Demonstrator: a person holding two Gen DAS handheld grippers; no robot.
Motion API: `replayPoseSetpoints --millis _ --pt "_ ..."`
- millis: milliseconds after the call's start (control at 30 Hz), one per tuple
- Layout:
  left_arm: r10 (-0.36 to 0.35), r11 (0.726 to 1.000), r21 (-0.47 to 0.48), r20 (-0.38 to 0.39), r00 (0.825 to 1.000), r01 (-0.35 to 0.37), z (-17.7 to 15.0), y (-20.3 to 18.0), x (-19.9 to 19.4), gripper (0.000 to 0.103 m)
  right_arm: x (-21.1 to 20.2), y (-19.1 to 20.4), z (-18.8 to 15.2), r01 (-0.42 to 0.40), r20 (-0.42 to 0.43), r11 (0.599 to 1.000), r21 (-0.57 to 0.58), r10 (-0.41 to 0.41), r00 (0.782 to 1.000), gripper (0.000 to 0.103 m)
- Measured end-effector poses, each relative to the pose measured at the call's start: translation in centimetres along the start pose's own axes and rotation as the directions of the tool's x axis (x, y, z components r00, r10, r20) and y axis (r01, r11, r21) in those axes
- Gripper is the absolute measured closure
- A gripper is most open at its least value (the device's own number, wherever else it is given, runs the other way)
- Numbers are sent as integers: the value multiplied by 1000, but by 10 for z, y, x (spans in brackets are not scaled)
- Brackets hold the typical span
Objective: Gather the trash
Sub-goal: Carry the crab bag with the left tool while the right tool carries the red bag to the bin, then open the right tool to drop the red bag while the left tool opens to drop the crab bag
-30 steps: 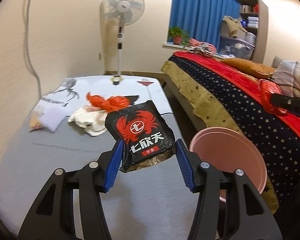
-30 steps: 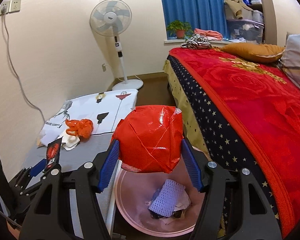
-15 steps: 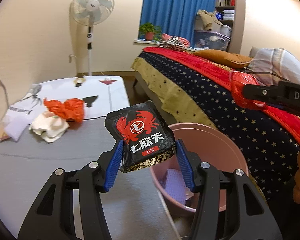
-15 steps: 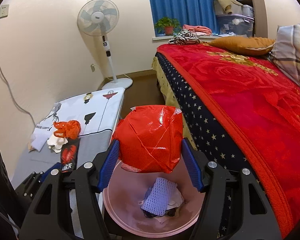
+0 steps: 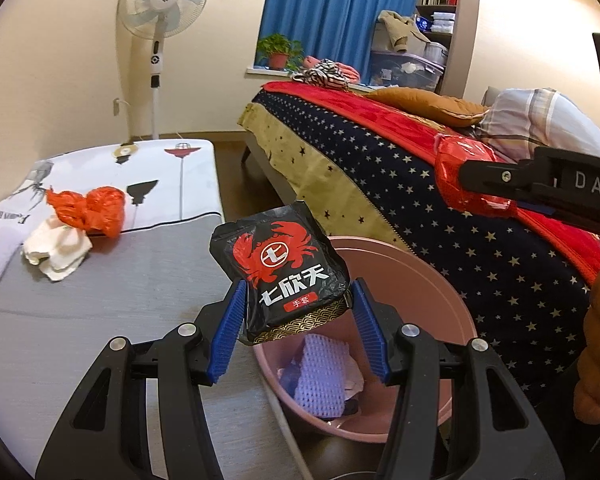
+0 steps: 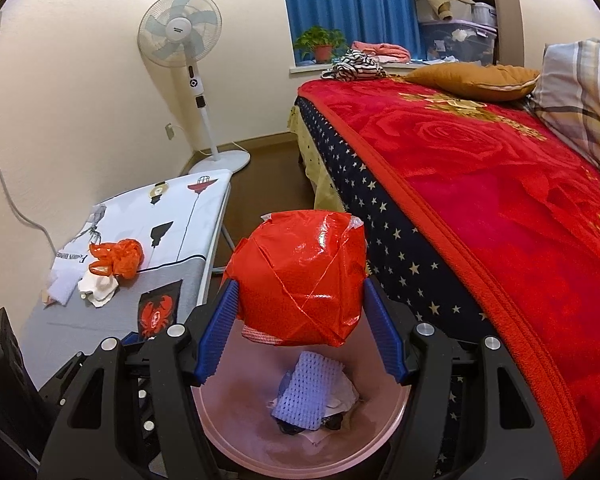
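The left gripper pinches a black crab packet at the near rim of the pink bin; the right gripper clamps a red wrapper right over it. Carry the packet further over the opening — only then part the jaws — so both fall inside.

The black crab packet reads "七欣天" and "手套".

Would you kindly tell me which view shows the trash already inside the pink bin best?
The right wrist view: it looks down into the pink bin, showing its trash unobstructed. The left wrist view shows it partly hidden behind the black packet.
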State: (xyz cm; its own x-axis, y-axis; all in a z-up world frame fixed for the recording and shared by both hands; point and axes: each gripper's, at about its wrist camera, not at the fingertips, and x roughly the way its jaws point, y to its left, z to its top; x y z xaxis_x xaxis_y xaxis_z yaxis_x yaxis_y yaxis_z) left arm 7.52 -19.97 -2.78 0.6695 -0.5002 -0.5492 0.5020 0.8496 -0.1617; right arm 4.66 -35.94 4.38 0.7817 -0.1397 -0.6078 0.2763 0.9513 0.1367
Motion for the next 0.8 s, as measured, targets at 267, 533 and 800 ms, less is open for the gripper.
replayPoseSetpoints --millis 267,533,800 --pt "-36 999 14 -14 999 36 -3 -11 9 50 4 -2 0 19 -11 1000 5 -19 1000 40" --pt "-68 998 -9 -47 997 68 -5 -10 16 38 9 -8 0 43 -23 999 26 -42 999 33" --pt "-48 999 -10 -41 998 47 -6 -3 9 39 5 -7 -1 23 -7 1000 17 -23 1000 33"
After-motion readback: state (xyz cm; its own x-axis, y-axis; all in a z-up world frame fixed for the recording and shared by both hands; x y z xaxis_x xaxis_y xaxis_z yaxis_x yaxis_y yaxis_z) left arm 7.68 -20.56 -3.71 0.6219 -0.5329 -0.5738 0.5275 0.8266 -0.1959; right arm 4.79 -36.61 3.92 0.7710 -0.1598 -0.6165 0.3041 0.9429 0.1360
